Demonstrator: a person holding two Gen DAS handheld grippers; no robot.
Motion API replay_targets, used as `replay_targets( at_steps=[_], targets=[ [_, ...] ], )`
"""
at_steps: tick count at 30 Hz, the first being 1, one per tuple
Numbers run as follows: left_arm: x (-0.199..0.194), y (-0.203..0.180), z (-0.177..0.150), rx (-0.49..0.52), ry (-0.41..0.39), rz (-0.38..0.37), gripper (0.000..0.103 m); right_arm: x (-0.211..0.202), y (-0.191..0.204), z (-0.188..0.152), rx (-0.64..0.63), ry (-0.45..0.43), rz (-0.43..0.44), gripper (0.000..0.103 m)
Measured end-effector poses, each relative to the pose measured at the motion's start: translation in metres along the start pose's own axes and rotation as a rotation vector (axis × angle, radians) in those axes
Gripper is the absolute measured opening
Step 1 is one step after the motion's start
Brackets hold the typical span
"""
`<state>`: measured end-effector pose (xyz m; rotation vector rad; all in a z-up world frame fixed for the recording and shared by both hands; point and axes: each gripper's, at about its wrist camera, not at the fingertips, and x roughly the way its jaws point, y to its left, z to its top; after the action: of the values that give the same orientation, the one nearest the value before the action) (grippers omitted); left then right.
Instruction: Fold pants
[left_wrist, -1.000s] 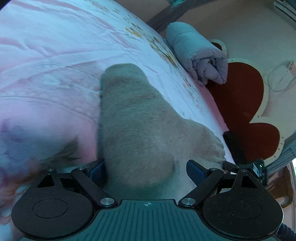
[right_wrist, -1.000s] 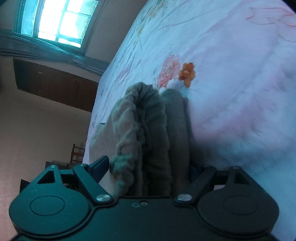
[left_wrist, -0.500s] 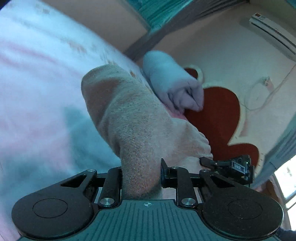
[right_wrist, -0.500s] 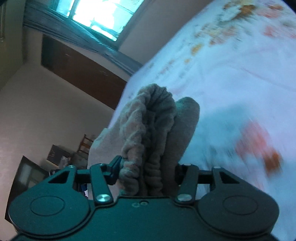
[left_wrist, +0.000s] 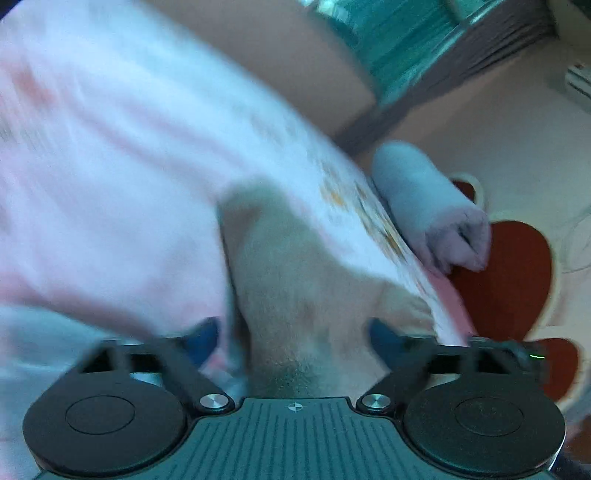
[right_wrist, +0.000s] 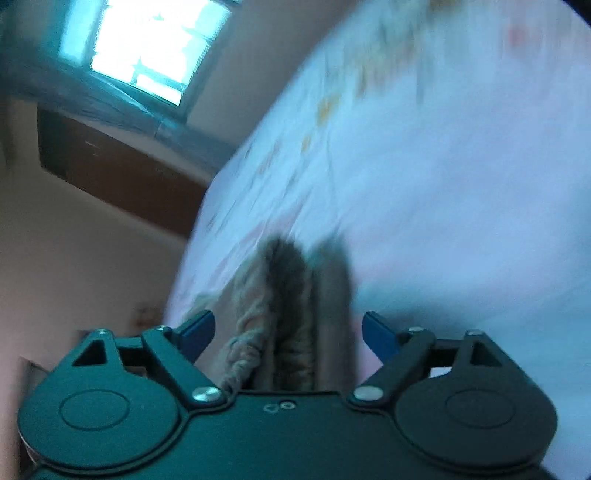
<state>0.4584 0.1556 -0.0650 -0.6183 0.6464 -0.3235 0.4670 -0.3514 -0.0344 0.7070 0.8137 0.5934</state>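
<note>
Both tongs, left (left_wrist: 291, 334) and right (right_wrist: 288, 330), have just sprung wide, releasing the pants (left_wrist: 295, 280) onto the bedsheet (left_wrist: 110, 184).

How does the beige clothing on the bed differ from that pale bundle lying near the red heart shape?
The pants are beige and fuzzy; the rolled blanket is pale grey-lilac and smooth. The pants lie spread along the bedsheet, right in front of the open left gripper; the blanket is rolled into a thick tube at the bed's far edge beside the red headboard. Both are soft fabric resting on the bed.
</note>
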Motion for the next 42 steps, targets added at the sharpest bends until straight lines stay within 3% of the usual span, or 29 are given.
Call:
replay_targets(
  at_steps=[2,3,7,9,10,12,18,23,28,33,38,42],
  targets=[
    [-0.024,-0.019,-0.002,0.085,-0.088,0.077,0.101,-0.021,0.028,-0.010,-0.131,-0.039,-0.047,0.093],
    [-0.029,-0.029,-0.003,0.121,-0.096,0.120,0.102,-0.023,0.043,-0.016,-0.191,-0.044,-0.073,0.092],
    [-0.026,-0.062,-0.022,0.312,-0.036,0.362,0.102,0.001,0.077,-0.033,-0.293,-0.015,-0.221,0.093],
    [-0.034,-0.057,-0.038,0.376,-0.031,0.483,0.102,0.022,0.081,-0.040,-0.339,-0.002,-0.347,0.093],
    [-0.033,-0.053,-0.051,0.390,0.010,0.486,0.102,0.028,0.077,-0.048,-0.342,0.028,-0.422,0.091],
    [-0.042,-0.039,-0.073,0.367,0.043,0.473,0.102,0.033,0.063,-0.059,-0.323,0.050,-0.456,0.091],
    [-0.062,-0.029,-0.071,0.288,-0.005,0.403,0.102,0.004,0.051,-0.065,-0.270,0.025,-0.379,0.090],
    [-0.110,-0.039,-0.083,0.317,-0.119,0.473,0.102,-0.048,0.073,-0.077,-0.283,-0.135,-0.322,0.088],
    [-0.166,-0.053,-0.116,0.318,-0.185,0.539,0.103,-0.100,0.105,-0.135,-0.464,-0.255,-0.340,0.097],
    [-0.211,-0.083,-0.164,0.343,-0.239,0.521,0.103,-0.141,0.134,-0.217,-0.589,-0.410,-0.412,0.097],
    [-0.252,-0.118,-0.207,0.346,-0.311,0.451,0.103,-0.170,0.156,-0.277,-0.627,-0.466,-0.455,0.097],
    [-0.272,-0.137,-0.235,0.387,-0.325,0.445,0.103,-0.183,0.171,-0.309,-0.696,-0.485,-0.448,0.097]
  ],
)
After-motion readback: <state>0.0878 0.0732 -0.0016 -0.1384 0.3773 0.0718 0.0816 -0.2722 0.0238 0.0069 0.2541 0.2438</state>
